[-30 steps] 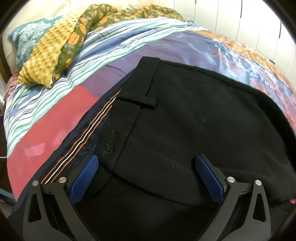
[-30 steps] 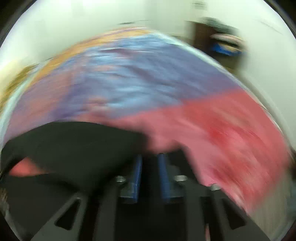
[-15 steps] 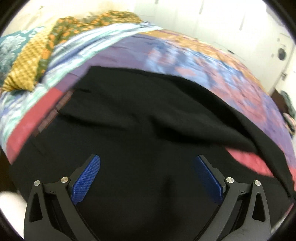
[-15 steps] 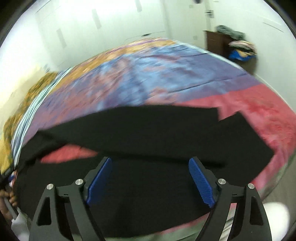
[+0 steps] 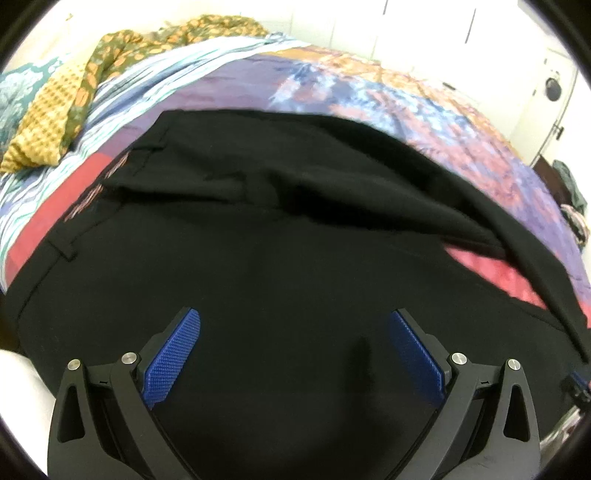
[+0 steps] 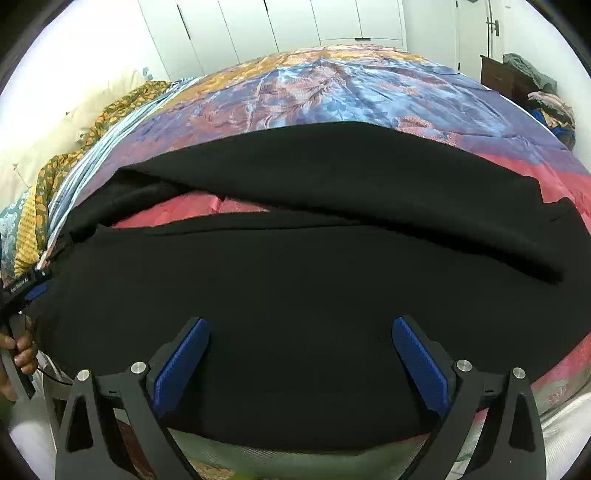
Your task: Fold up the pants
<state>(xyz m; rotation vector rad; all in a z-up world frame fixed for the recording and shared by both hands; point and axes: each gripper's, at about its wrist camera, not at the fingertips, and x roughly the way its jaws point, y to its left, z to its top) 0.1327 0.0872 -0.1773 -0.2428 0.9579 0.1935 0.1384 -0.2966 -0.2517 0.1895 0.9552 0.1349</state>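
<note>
Black pants (image 5: 280, 236) lie spread across the patterned bedspread (image 5: 388, 96), waistband with its belt loops toward the left in the left wrist view. The two legs (image 6: 332, 192) stretch to the right with a wedge of red bedspread showing between them. My left gripper (image 5: 295, 332) hovers open over the seat of the pants, nothing between its blue pads. My right gripper (image 6: 301, 339) hangs above the nearer leg; its jaws are opening wide and hold nothing. The left gripper (image 6: 35, 288) also shows at the left edge of the right wrist view, with a hand on its handle.
A yellow and green floral cloth (image 5: 74, 96) and a teal pillow (image 5: 14, 99) lie at the head of the bed. White wardrobe doors (image 6: 295, 22) stand behind. A dark cabinet with piled clothes (image 6: 532, 88) is at the far right. The bed's near edge (image 6: 565, 373) runs just below the pants.
The right gripper went from nearly shut to wide open and swung back over the legs. The left gripper pulled back from the waistband, so more of the pants shows.
</note>
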